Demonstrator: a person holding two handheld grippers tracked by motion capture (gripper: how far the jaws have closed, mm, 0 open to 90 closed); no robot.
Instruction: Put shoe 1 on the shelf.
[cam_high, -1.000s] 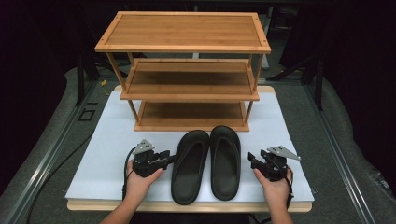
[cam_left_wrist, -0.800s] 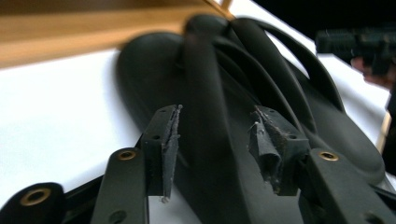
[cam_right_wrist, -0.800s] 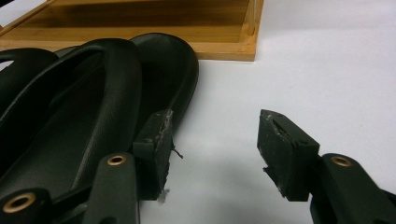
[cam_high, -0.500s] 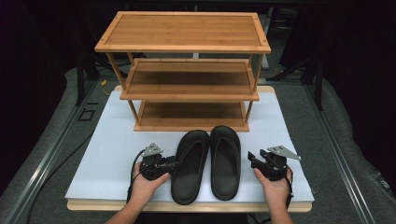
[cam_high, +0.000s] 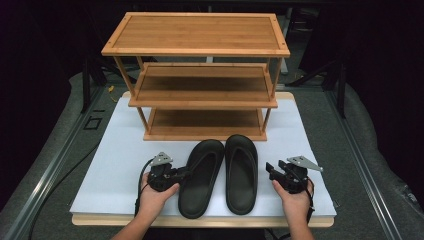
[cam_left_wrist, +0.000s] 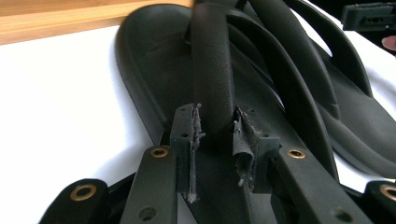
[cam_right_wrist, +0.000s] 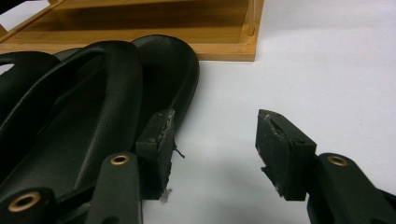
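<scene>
Grasp step: left gripper (cam_left_wrist: 217, 135) fingers have just been closing and now pinch the strap (cam_left_wrist: 212, 70) of the left sandal (cam_high: 200, 177) between them, right gripper (cam_right_wrist: 224, 154) gapes empty just beside the right sandal (cam_high: 241, 172); next, probably lift toward the shoe rack (cam_high: 200, 90) beyond.

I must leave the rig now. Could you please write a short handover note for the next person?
Left gripper: jaws have just been closing around the strap of the left sandal; the pads look to be on it.
Right gripper: jaws open, empty, beside the right sandal.
Both sandals lie side by side on the white mat, in front of the wooden rack.
Done: nothing lifted; rack shelves hold nothing.
Left, probably: grip the right sandal, then move both onto the rack.
</scene>
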